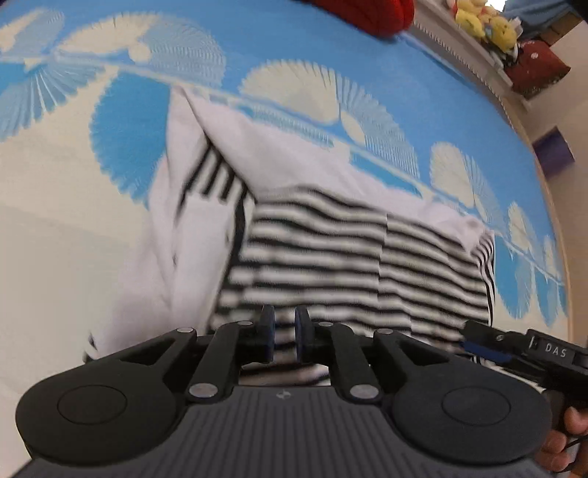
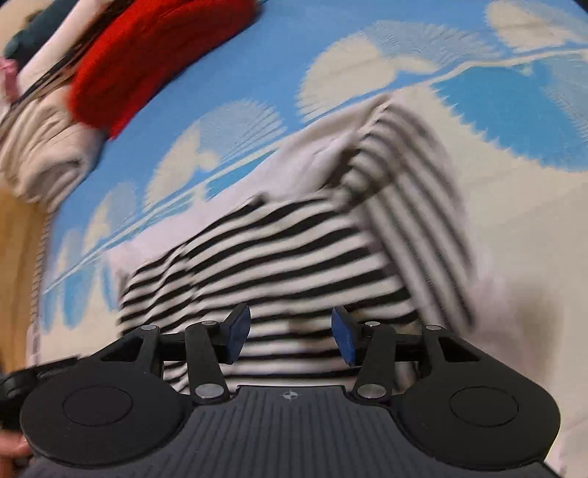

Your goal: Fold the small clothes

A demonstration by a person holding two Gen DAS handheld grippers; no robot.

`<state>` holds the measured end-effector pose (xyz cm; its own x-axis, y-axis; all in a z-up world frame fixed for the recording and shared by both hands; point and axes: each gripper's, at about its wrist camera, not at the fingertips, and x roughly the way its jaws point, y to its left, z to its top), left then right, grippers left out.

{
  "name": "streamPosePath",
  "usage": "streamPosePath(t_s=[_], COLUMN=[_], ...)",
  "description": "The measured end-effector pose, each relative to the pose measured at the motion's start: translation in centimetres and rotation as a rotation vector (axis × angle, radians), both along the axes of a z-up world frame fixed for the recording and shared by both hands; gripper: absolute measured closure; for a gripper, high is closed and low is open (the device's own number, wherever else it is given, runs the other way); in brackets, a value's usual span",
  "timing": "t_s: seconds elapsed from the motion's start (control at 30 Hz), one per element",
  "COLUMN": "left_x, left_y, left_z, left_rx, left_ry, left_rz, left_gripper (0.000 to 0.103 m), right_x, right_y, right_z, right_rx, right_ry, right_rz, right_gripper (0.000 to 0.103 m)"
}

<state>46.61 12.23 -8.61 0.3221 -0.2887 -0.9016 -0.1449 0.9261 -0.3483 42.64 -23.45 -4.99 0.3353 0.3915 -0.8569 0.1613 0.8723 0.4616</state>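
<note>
A small black-and-white striped garment with white parts point(image 1: 349, 257) lies partly folded on a blue and cream patterned cover point(image 1: 257, 44). It also shows in the right wrist view point(image 2: 294, 253). My left gripper point(image 1: 283, 332) hovers at the garment's near edge with its jaws narrowly apart and striped cloth showing in the gap; whether it pinches the cloth is unclear. My right gripper point(image 2: 291, 336) is open over the striped cloth, jaws wide apart, holding nothing. The right gripper also shows at the right edge of the left wrist view point(image 1: 529, 349).
A red garment point(image 2: 154, 55) and a stack of folded clothes point(image 2: 40, 147) lie at the far left of the cover. Yellow plush toys point(image 1: 485, 22) and a dark red bag point(image 1: 540, 66) sit beyond the cover's edge. A wooden edge point(image 2: 18, 235) borders the cover.
</note>
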Motion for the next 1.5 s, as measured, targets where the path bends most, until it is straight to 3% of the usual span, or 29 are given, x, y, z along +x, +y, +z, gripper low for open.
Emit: streamPosePath(t_s=[0.03, 0.1, 0.2, 0.27, 0.4, 0.47, 0.63, 0.77, 0.9, 1.1, 1.27, 1.33, 1.37, 1.5], left_x=[-0.3, -0.5, -1.2, -1.7, -4.0, -5.6, -11.3, -17.9, -23.4, -29.5, -32.7, -33.3, -33.4, -32.7], left_y=[-0.1, -0.6, -0.4, -0.3, -0.5, -0.5, -0.2, -0.7, -1.6, -1.9, -1.9, -1.5, -1.1, 1.1], left_z=[-0.6, -1.7, -1.6, 0.1, 5.2, 7.3, 12.7, 15.8, 15.6, 15.5, 15.8, 15.3, 14.8, 11.1], left_rx=[0.008, 0.061, 0.107, 0.102, 0.113, 0.125, 0.144, 0.199, 0.261, 0.262, 0.266, 0.246, 0.225, 0.175], left_ry=[0.028, 0.076, 0.087, 0.033, -0.149, -0.189, -0.282, -0.381, -0.388, -0.384, -0.388, -0.387, -0.38, -0.315], left_rz=[-0.004, -0.026, -0.04, -0.033, -0.06, -0.062, -0.088, -0.087, -0.078, -0.056, -0.06, -0.06, -0.051, 0.005], left_gripper=[0.084, 0.076, 0.076, 0.076, 0.076, 0.076, 0.075, 0.063, 0.063, 0.063, 0.063, 0.063, 0.063, 0.063], right_x=[-0.2, -0.9, -1.6, -2.1, -3.5, -5.1, -11.1, -17.3, -23.8, -31.4, -34.0, -34.7, -34.7, -34.2], right_y=[0.1, 0.0, -0.2, -0.5, -1.7, -2.4, -5.3, -6.3, -7.9, -8.6, -9.5, -9.6, -9.7, -10.9], right_z=[-0.7, -2.1, -0.9, 1.3, 6.7, 9.4, 14.6, 16.4, 15.2, 12.1, 10.8, 9.8, 8.9, 6.6], right_rx=[0.007, -0.114, -0.156, -0.15, -0.162, -0.168, -0.15, -0.203, -0.24, -0.286, -0.275, -0.33, -0.373, -0.323], right_ry=[0.044, 0.114, 0.099, 0.025, -0.163, -0.237, -0.308, -0.386, -0.403, -0.411, -0.435, -0.461, -0.419, -0.341], right_rz=[-0.001, -0.026, -0.028, -0.026, -0.042, -0.08, -0.129, -0.136, -0.151, -0.151, -0.176, -0.152, -0.159, -0.189], right_gripper=[0.051, 0.053, 0.055, 0.055, 0.054, 0.054, 0.052, 0.05, 0.048, 0.048, 0.048, 0.048, 0.048, 0.049])
